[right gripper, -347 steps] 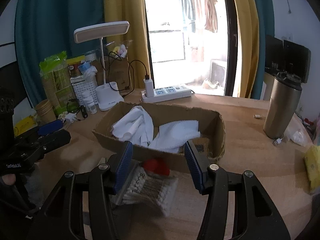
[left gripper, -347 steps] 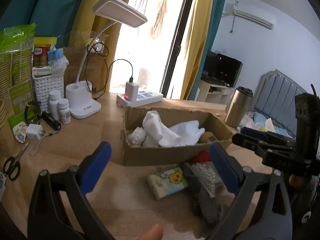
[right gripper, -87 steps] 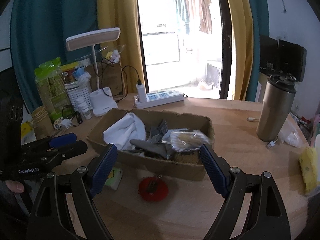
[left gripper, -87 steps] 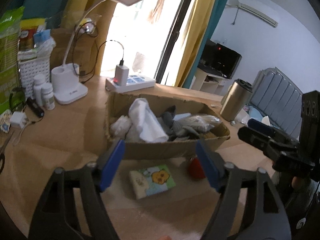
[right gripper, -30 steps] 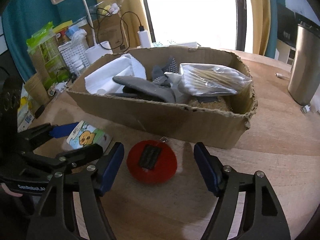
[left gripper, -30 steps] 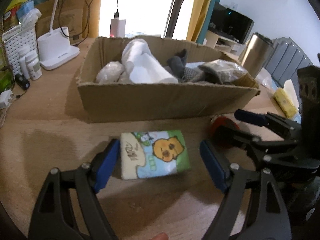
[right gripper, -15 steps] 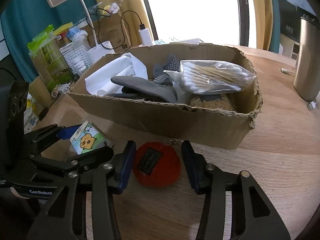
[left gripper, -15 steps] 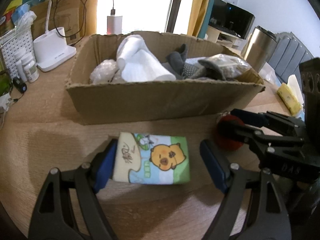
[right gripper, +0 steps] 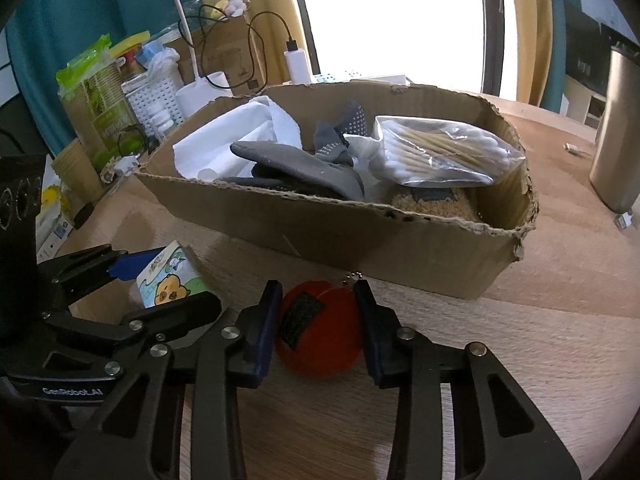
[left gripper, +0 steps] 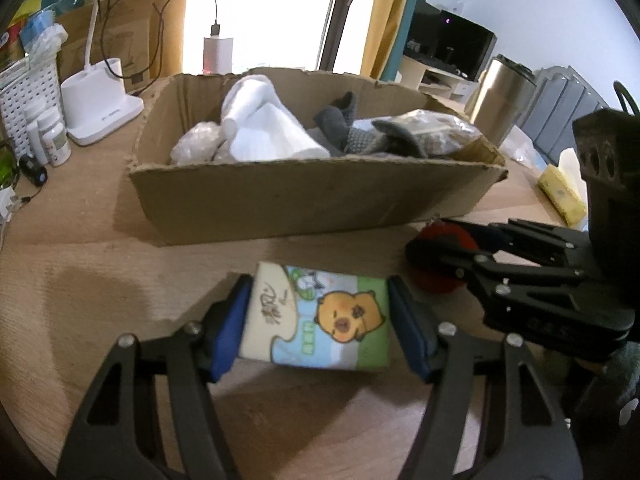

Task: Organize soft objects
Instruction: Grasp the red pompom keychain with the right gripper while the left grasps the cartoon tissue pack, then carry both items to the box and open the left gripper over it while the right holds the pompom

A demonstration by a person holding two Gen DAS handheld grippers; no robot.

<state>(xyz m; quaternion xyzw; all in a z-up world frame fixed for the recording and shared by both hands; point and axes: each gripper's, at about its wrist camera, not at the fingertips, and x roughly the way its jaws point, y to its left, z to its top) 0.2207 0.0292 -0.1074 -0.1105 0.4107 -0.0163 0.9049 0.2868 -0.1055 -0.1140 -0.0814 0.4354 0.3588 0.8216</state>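
Both blue pads of the left gripper [left gripper: 318,322] press the short ends of a soft tissue pack [left gripper: 316,320], a glossy rectangle printed with a cartoon chick, low over the wooden table [left gripper: 80,264]. Just behind it stands a ragged-edged cardboard box [left gripper: 304,196] holding rolled white cloths [left gripper: 264,124], grey knitted socks [left gripper: 356,132] and a crinkly plastic bag. Off to the right, the right gripper [left gripper: 448,256] pinches a fuzzy red ball.

From the right wrist view, the right gripper [right gripper: 318,328] is narrowed onto the round red plush pendant [right gripper: 320,336], both pads touching its sides; a dark patch and a small bead chain show on it, and it sits close in front of the box [right gripper: 360,240]. Inside lie a clear bag of cotton swabs [right gripper: 444,152], grey socks [right gripper: 304,168] and white cloth [right gripper: 240,132]. The left gripper [right gripper: 160,280], at the left, clasps the tissue pack [right gripper: 170,280].
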